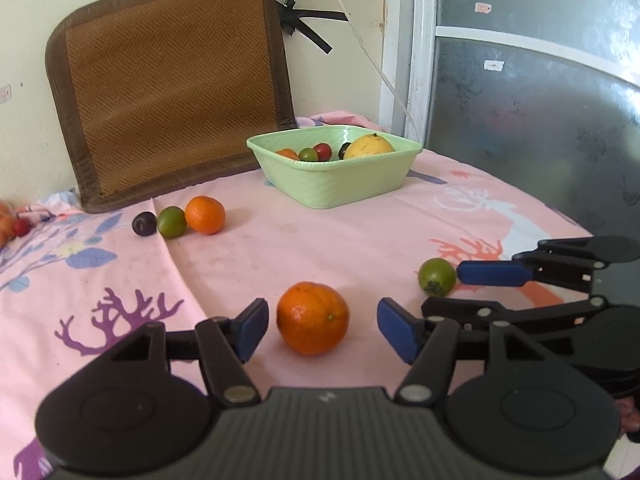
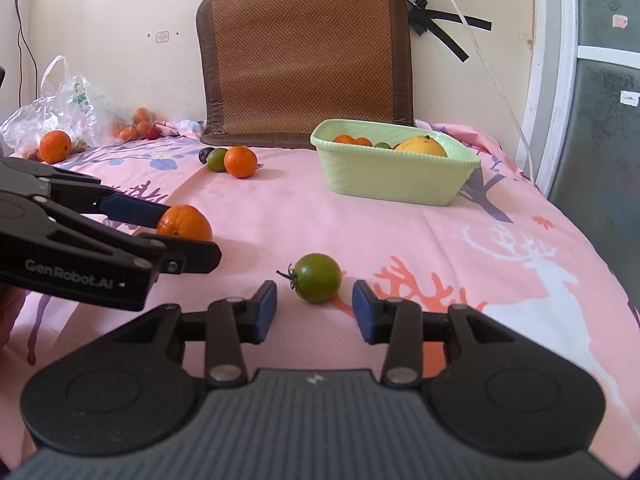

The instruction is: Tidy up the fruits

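Spreading across the whole scene: pink printed cloth [image 2: 400, 232] with deer and coral shapes, dropping away at its right edge beside a frosted glass door [image 2: 600, 120].

Leaning against the far wall: brown woven mat [image 2: 304, 56].

Sitting far right on the cloth: green basket [image 1: 340, 184], already holding a yellow fruit [image 1: 368, 147] and several small ones (well clear of the cloth's right edge).

Showing "GenRobot.AI" in grey letters on its side in the right wrist view: left gripper [image 1: 322, 330], spread wide around the near orange [image 1: 313, 318], pads apart from the peel on both sides.

Hovering just to the right: right gripper [image 2: 315, 306], likewise wide open, green tomato [image 2: 318, 277] lying between its tips, untouched.

Lying far left: second orange [image 1: 205, 215], green fruit [image 1: 172, 222] touching it, dark plum [image 1: 144, 223] just beside, open cloth between them and the grippers.
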A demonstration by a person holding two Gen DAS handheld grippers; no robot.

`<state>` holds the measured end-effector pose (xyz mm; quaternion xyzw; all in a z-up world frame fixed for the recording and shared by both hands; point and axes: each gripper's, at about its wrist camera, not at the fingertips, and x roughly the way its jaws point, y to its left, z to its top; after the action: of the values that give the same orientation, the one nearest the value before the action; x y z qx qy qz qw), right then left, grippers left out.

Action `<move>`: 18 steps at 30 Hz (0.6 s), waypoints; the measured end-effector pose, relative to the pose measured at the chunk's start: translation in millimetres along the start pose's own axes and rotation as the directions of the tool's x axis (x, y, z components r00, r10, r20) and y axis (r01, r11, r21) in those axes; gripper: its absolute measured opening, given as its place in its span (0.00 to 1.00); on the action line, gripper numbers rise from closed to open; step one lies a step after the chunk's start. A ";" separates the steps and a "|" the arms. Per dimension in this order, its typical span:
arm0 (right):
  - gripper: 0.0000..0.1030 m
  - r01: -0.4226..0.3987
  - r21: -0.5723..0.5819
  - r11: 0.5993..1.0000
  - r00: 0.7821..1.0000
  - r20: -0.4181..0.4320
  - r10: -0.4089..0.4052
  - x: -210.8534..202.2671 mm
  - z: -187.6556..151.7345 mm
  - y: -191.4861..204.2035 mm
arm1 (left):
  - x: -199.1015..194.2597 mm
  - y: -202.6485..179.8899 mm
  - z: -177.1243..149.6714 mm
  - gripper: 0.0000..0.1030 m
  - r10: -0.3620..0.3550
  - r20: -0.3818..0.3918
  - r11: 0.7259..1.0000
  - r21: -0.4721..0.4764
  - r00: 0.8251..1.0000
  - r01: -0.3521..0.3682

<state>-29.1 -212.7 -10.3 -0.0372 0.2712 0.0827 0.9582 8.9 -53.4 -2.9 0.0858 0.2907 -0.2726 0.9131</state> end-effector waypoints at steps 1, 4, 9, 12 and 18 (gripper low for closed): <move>0.43 -0.001 0.001 1.000 1.000 0.002 0.001 0.1 0.1 0.2 | 0.2 -0.7 -0.2 0.57 0.002 -0.002 1.000 0.005 1.000 -0.002; 0.43 0.001 0.004 1.000 1.000 0.010 -0.001 0.6 0.7 0.7 | -0.1 -1.4 -1.8 0.53 0.005 -0.006 1.000 0.021 1.000 -0.005; 0.30 -0.011 -0.001 1.000 1.000 0.000 0.011 5.3 1.3 0.7 | -1.8 0.7 -2.8 0.40 -0.018 -0.009 0.999 0.031 1.000 0.018; 0.29 -0.017 0.002 1.000 1.000 0.008 0.017 7.1 3.7 -1.5 | 0.2 4.7 3.7 0.39 -0.059 -0.017 0.998 -0.002 0.998 0.059; 0.29 0.002 0.017 1.000 0.992 0.129 -0.004 8.2 29.9 -17.0 | 13.9 16.2 53.9 0.39 -0.118 0.037 0.992 -0.046 0.992 0.120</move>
<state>-3.8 -224.9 11.3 -0.0239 0.2092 0.0811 0.9742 53.4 -63.0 33.1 0.0418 0.2863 -0.3209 0.9018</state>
